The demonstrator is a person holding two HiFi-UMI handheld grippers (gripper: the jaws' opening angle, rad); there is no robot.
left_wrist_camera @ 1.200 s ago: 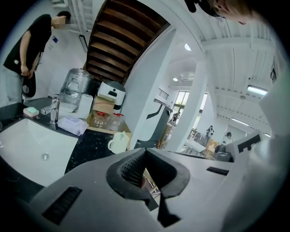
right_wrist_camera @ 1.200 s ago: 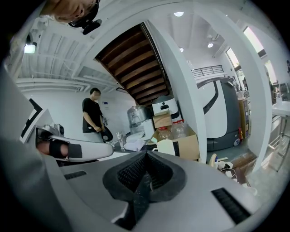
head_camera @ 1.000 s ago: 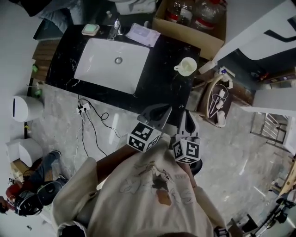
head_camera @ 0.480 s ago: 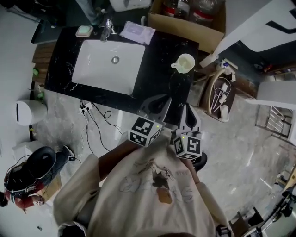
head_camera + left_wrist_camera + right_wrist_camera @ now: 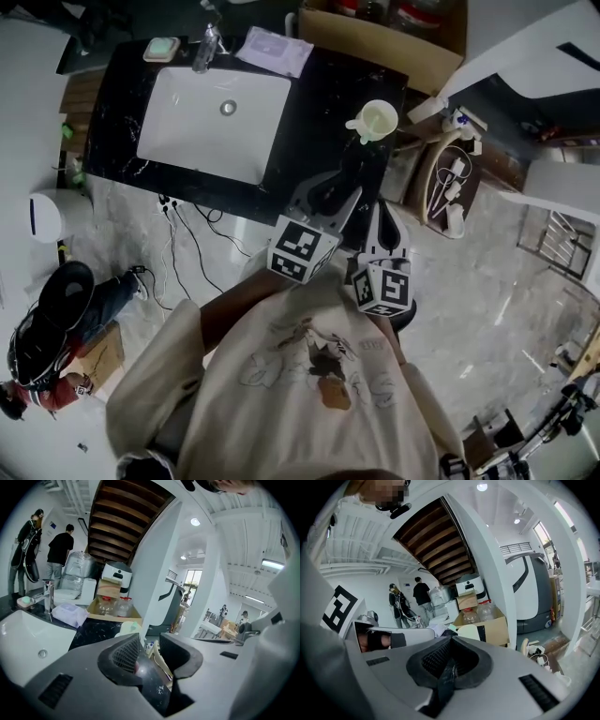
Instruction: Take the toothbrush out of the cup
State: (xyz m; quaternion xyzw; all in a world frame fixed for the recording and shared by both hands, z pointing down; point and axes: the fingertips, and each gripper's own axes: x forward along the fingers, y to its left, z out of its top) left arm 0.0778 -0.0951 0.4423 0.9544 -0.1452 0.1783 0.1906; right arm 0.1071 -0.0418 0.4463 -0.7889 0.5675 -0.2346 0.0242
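The cup point(image 5: 377, 120) stands on the black surface point(image 5: 314, 131); the toothbrush is too small to tell. The left gripper point(image 5: 330, 190) has just been opening its jaws and holds nothing. The right gripper point(image 5: 381, 232) is clenched and empty.

White sink point(image 5: 187, 131), cardboard box point(image 5: 384, 47)

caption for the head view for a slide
Left gripper, jaws just opening and empty, and shut right gripper point toward the cup on the black counter
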